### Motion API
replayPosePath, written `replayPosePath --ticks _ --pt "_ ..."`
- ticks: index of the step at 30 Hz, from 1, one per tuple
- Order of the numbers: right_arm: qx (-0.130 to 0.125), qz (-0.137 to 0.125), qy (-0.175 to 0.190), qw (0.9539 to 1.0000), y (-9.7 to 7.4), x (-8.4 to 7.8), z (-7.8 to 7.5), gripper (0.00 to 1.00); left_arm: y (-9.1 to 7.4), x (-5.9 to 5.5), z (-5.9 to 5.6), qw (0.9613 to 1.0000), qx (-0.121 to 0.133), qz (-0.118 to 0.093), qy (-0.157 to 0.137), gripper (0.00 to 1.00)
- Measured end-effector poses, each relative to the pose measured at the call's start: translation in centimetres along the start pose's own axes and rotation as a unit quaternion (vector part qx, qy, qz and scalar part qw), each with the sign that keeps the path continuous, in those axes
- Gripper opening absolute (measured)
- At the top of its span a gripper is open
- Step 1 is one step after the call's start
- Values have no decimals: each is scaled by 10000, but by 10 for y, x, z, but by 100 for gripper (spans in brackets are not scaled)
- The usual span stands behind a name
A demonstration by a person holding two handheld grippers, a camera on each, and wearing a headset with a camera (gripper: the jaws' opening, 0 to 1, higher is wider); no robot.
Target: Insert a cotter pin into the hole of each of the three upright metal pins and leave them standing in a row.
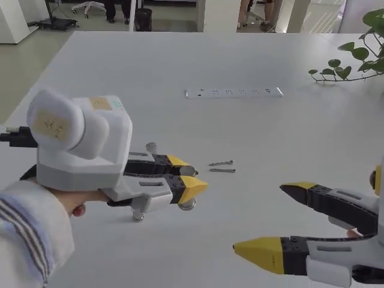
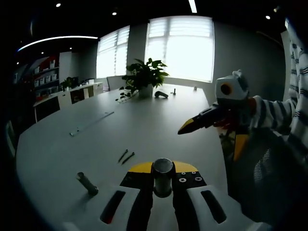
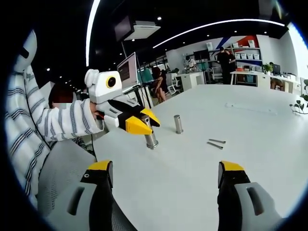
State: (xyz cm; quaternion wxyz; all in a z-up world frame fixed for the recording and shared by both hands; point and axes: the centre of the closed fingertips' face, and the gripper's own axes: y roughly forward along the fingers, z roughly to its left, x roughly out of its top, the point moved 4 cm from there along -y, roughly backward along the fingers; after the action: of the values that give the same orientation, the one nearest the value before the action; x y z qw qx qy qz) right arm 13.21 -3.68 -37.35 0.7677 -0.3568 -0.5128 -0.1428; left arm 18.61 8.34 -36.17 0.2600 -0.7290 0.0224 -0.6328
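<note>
Left gripper [image 1: 193, 179]: clamped on metal pin [image 2: 162, 177], axis upright.
Right gripper [image 1: 261, 217]: jaws wide.
Cotter pins [image 1: 222, 167]: flat mid-worktop, parallel to its far edge.

My left tongs [image 1: 201, 179] are closed on a short grey upright metal pin [image 2: 162, 175] that stands on the white workbench [image 1: 180, 66]. A second pin [image 1: 151, 147] stands just off their left side, and a third pin [image 1: 138, 215] stands beneath their body on the right. Two thin metal cotter pins [image 1: 221, 163] lie side by side just ahead of those jaws. My right tongs [image 1: 258, 217], jaws apart, sit right of the cotter pins. A long white power strip [image 1: 234, 93] lies well beyond.
</note>
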Motion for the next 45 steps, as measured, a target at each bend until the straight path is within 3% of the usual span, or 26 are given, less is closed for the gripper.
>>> replayPosePath --ticks 7,10,26,45 --pt "-12 9 15 10000 1 0 -1 89 6 -11 -6 9999 -78 101 82 10" --pt "0 -13 42 10000 2 1 0 89 9 -18 -8 9994 -70 214 255 10" --pt "-50 92 87 9999 2 -4 -1 90 26 -41 -27 9982 -199 463 328 10" --pt "-21 138 180 9997 3 -8 -1 91 31 -60 -36 9980 -193 535 269 10"
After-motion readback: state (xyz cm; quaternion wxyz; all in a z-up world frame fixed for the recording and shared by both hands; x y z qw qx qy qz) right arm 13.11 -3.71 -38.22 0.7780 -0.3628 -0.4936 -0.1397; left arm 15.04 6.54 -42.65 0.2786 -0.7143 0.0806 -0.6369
